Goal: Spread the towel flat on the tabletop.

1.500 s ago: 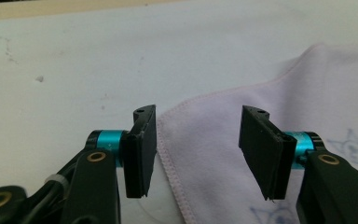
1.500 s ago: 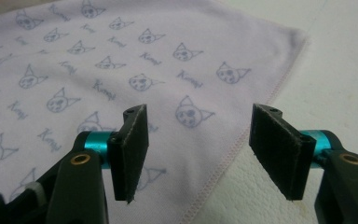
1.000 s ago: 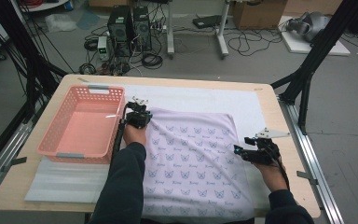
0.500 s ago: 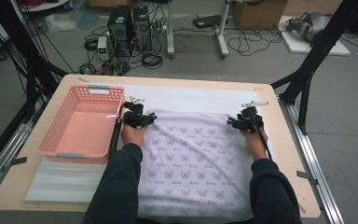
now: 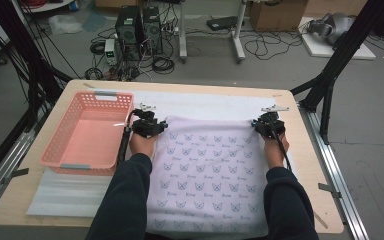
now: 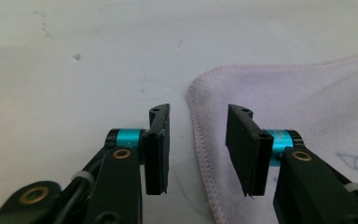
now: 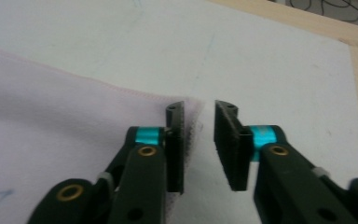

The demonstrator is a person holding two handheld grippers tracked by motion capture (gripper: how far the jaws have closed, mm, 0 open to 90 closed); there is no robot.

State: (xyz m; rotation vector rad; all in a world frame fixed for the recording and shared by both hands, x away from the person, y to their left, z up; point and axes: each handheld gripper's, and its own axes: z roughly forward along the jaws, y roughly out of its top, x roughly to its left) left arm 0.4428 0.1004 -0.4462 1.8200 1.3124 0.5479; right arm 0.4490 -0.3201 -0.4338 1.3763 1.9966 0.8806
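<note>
With the towel flat on the tabletop, the left gripper and right gripper, jaws just closing yet gripping nothing, risk missing its far corners.

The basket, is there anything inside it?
No, the pink basket sits beside the towel in the high view with only its bare bottom showing.

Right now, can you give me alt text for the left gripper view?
The left gripper has its jaws apart over a corner edge of the towel, the hem between them, unpinched. The towel is pale lilac and lies on a white mat.
</note>
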